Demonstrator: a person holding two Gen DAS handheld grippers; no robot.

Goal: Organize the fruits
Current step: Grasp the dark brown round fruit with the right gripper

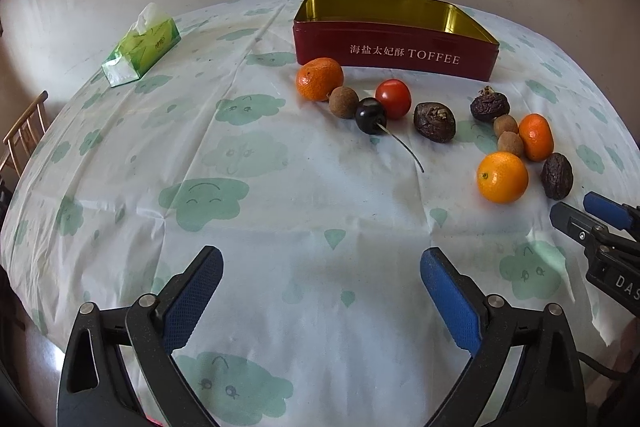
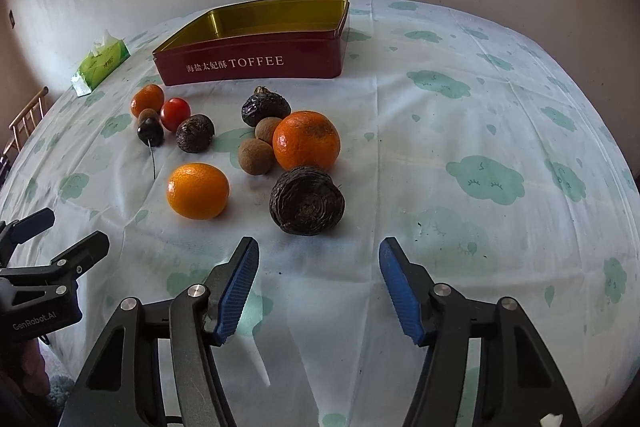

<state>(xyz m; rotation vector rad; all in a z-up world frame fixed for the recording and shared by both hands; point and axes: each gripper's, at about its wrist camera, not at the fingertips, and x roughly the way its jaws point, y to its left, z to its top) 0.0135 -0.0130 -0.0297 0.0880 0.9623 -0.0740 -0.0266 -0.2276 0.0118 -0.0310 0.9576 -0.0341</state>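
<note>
Red tin (image 2: 248,67): we take this open toffee box, gold inside, as our landmark; we see nothing in it, though its near wall hides part of the floor.
Long axis of tin: we see it lie across the far side of the table (image 2: 460,187), lettered wall towards us.
Fruits before its left end: we find a mandarin (image 1: 319,79), a longan (image 1: 343,101), a red tomato (image 1: 393,98), a black cherry (image 1: 371,115) and a dark wrinkled fruit (image 1: 434,121), all outside the tin.
Cherry stem: we see it point away from the tin, towards us.
Fruits before its right end: we count two oranges (image 2: 306,140) (image 2: 198,190), two longans (image 2: 256,155), two more wrinkled fruits (image 2: 306,199).
Left gripper (image 1: 321,269): we hold it nearer than the fruits, jaws spread wide, nothing between them.
Right gripper (image 2: 319,259): we hold it just short of the nearest wrinkled fruit, jaws part open, gripping nothing.
Tissue pack (image 1: 141,45): we see it left of the tin.
</note>
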